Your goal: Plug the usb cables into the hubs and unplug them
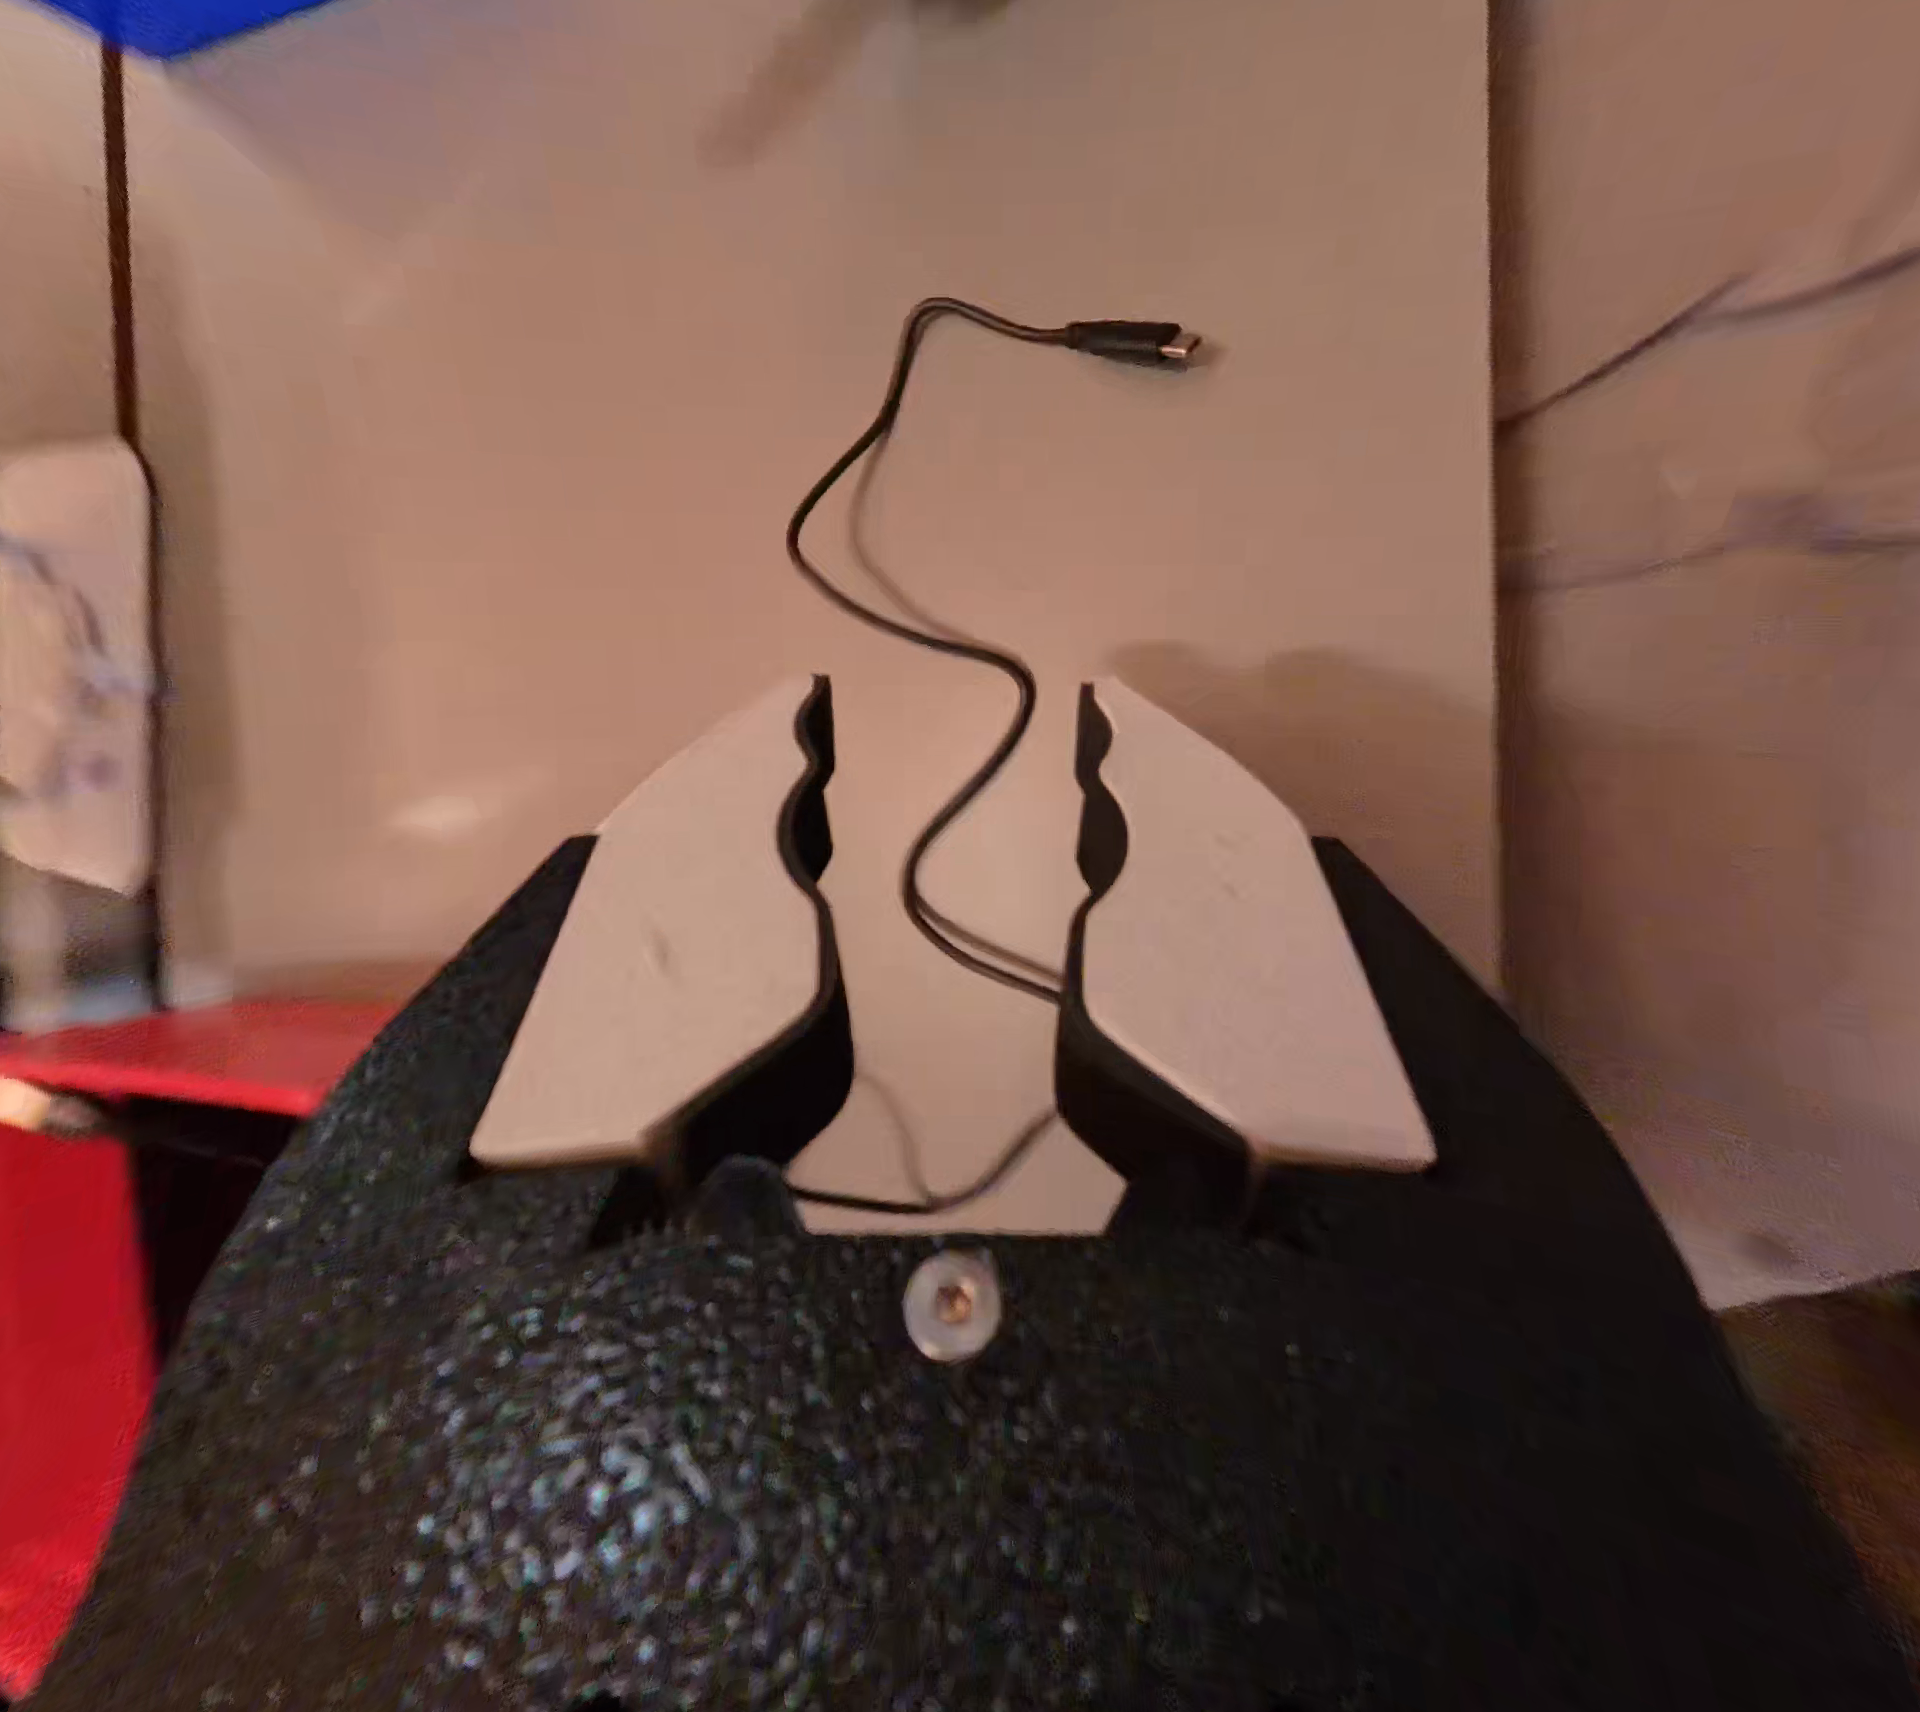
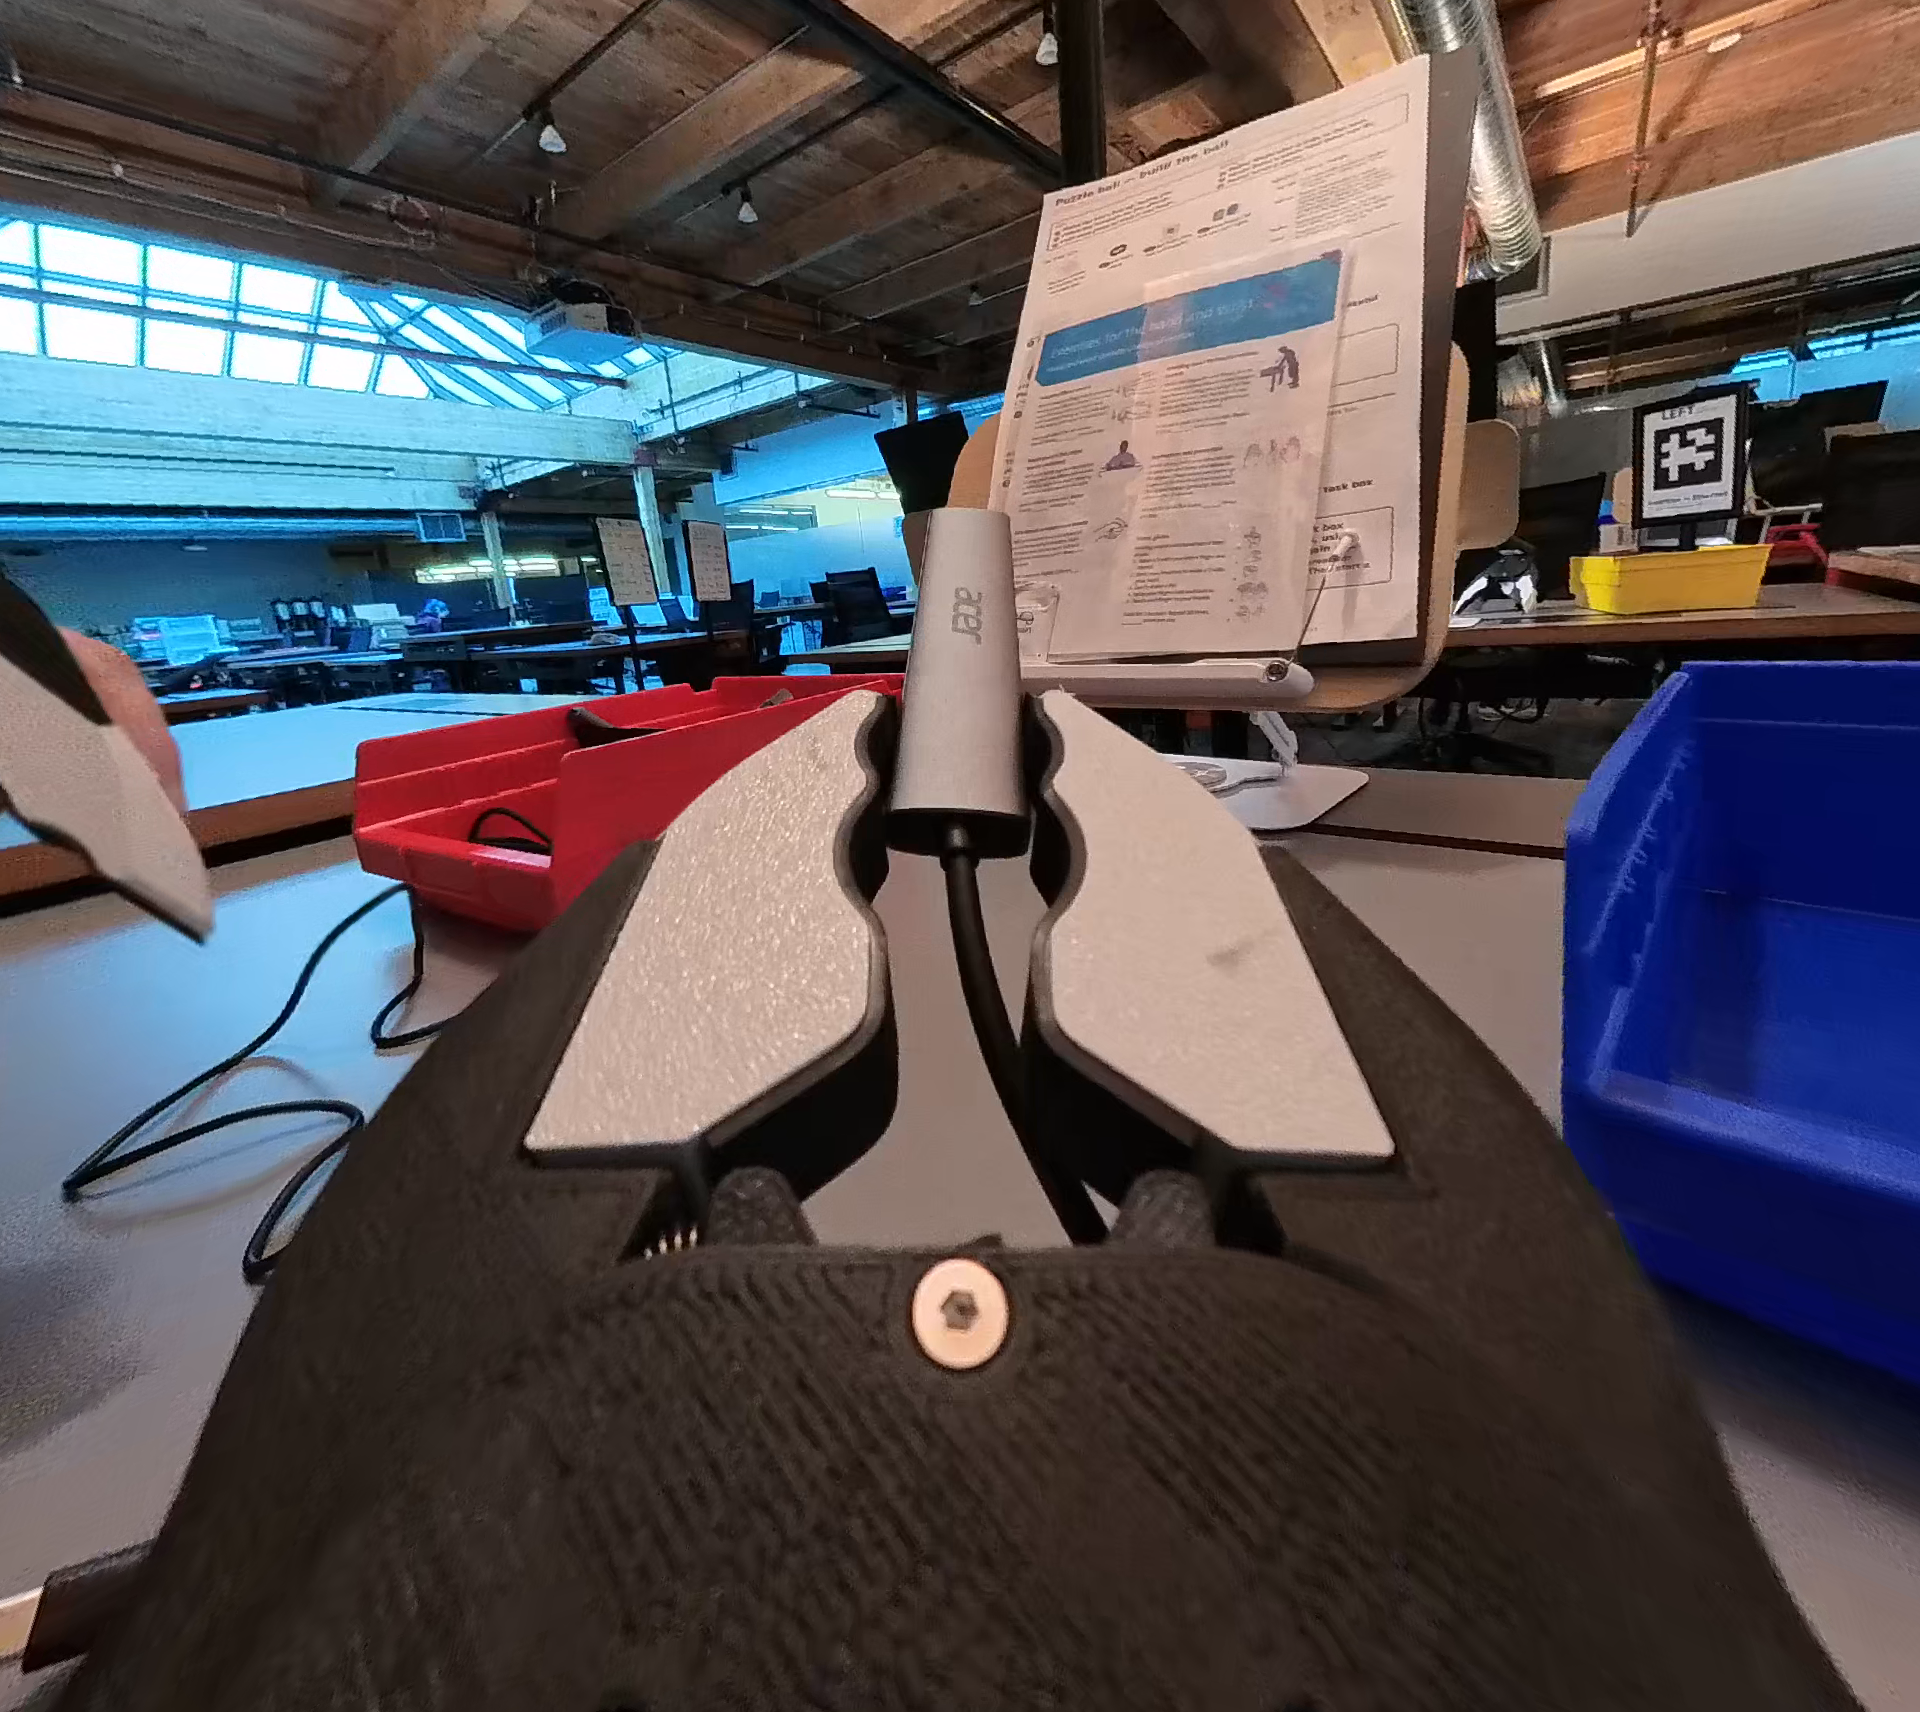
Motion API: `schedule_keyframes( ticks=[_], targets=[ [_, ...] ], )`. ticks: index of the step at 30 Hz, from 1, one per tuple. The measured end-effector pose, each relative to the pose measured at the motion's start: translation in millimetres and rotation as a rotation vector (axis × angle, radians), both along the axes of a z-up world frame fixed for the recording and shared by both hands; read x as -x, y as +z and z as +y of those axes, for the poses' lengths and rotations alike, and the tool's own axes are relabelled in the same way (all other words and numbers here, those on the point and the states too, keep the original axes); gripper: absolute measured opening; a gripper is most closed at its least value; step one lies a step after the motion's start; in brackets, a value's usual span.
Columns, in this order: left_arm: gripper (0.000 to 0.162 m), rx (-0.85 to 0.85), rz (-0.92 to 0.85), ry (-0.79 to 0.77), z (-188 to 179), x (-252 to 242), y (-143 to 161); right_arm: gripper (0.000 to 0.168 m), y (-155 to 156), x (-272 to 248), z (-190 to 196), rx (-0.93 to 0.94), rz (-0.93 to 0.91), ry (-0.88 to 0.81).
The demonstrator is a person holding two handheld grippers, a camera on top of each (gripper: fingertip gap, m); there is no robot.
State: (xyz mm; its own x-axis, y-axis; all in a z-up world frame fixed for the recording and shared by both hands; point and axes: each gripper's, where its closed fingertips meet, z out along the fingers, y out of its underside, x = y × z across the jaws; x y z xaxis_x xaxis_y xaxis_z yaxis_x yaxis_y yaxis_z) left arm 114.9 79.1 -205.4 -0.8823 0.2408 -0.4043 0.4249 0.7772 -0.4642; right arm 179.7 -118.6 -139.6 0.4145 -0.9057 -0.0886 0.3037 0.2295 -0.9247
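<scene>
grey aluminium usb hub (image 2: 954, 675) stands clamped in the right gripper (image 2: 958, 727). the thin black usb cable (image 1: 914, 623) lies loose on the pale tabletop (image 1: 520, 415), beneath the parted, empty left gripper (image 1: 954, 696). nothing looks plugged yet; grasping the cable comes first.

Left gripper (image 1: 954, 696) agape, pointing downward; right gripper (image 2: 958, 706) clamped, level.

- Left hand-held gripper (image 1: 954, 706) hangs over open counter (image 1: 1299, 228), with only the thin black cable (image 1: 883, 457) snaking between its spread fingers.
- Bare counter lies all around the cable's plug (image 1: 1138, 343).
- Blue bin (image 2: 1745, 987) walls off the right side.
- Red bin (image 2: 582, 789) blocks the far left, and a document stand (image 2: 1226, 436) rises straight ahead.
- Cable loops litter the left counter.
</scene>
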Motion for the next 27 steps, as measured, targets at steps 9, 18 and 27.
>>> schedule_keyframes(
  ticks=[9,18,27],
  targets=[
    [0.051,-0.238,-0.240,-0.505,-82.7,13.5,-38.9,0.023,0.6,0.3,-2.7,-0.020,-0.002,0.001],
    [0.030,-0.490,0.052,-0.688,-96.5,16.9,-80.4,0.023,1.9,-0.9,-21.5,-0.104,-0.003,-0.011],
    [0.003,-0.370,0.328,-0.013,-109.9,-38.0,-82.0,0.023,2.1,-2.0,-30.1,-0.133,-0.004,-0.031]
  ],
)
